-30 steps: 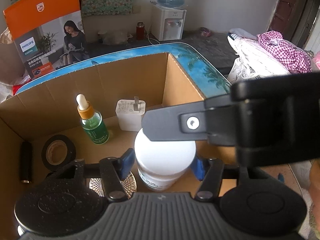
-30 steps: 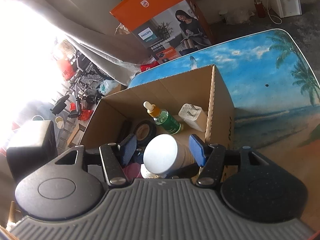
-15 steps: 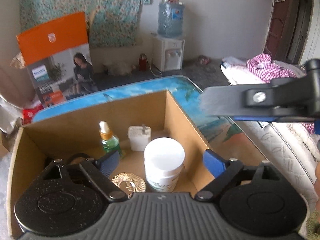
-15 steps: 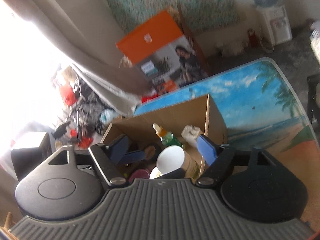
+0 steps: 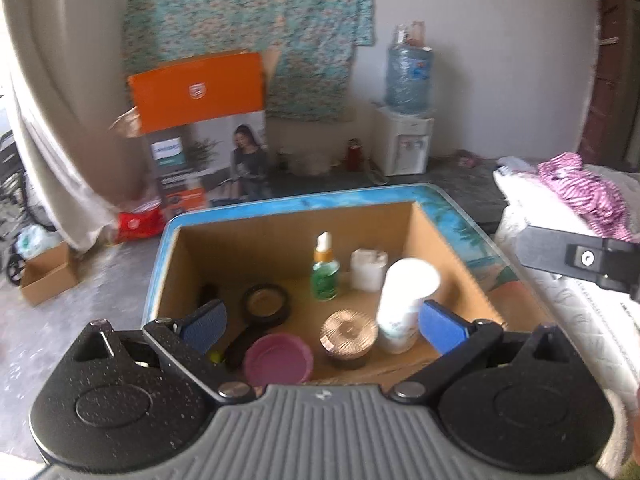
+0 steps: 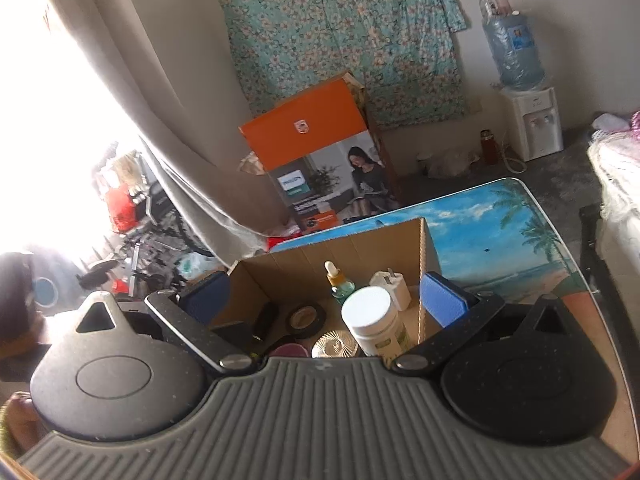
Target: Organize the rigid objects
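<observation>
Left gripper (image 5: 323, 330) spread wide, holding nothing, poised above the open cardboard box (image 5: 440, 240). Right gripper (image 6: 324, 300) likewise wide apart and empty, over the same box from its near side. Between the left fingers, standing on the box floor: white-lidded jar (image 5: 404, 304) just inside the right-hand pad, gold ribbed lid (image 5: 349, 334) beside it, pink cap (image 5: 278, 364) nearer the left pad. Beyond the fingertips: green dropper bottle (image 5: 326, 274), white charger plug (image 5: 369, 269), black tape roll (image 5: 266, 303). Box resting on the beach-print table (image 6: 500, 232).
</observation>
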